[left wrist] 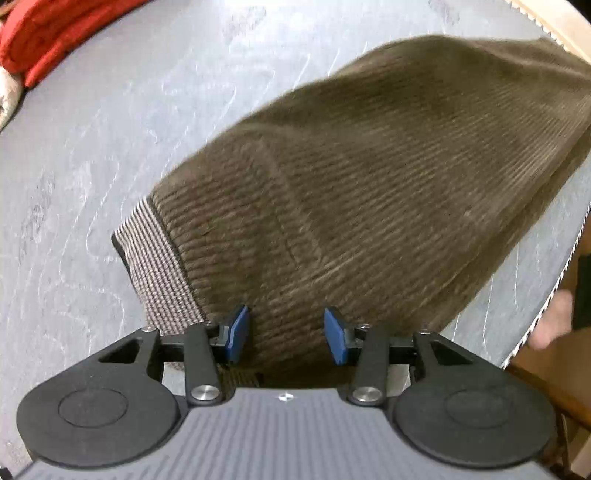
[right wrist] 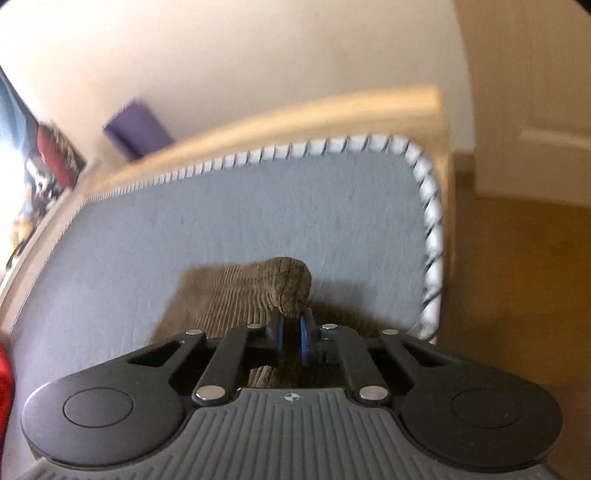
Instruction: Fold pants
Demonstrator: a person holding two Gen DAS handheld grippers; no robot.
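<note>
Brown corduroy pants (left wrist: 369, 177) lie on the grey bed (left wrist: 110, 147); left gripper (left wrist: 286, 334) fingers apart at six o'clock; right gripper (right wrist: 291, 339) clamped on a bunched edge; a thin pinch could slip.

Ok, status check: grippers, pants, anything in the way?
Left gripper open, jaws straddling the brown corduroy pants. Right gripper shut on a bunched pants edge. Pants on the grey mattress; red cloth far off, nothing blocking.
</note>
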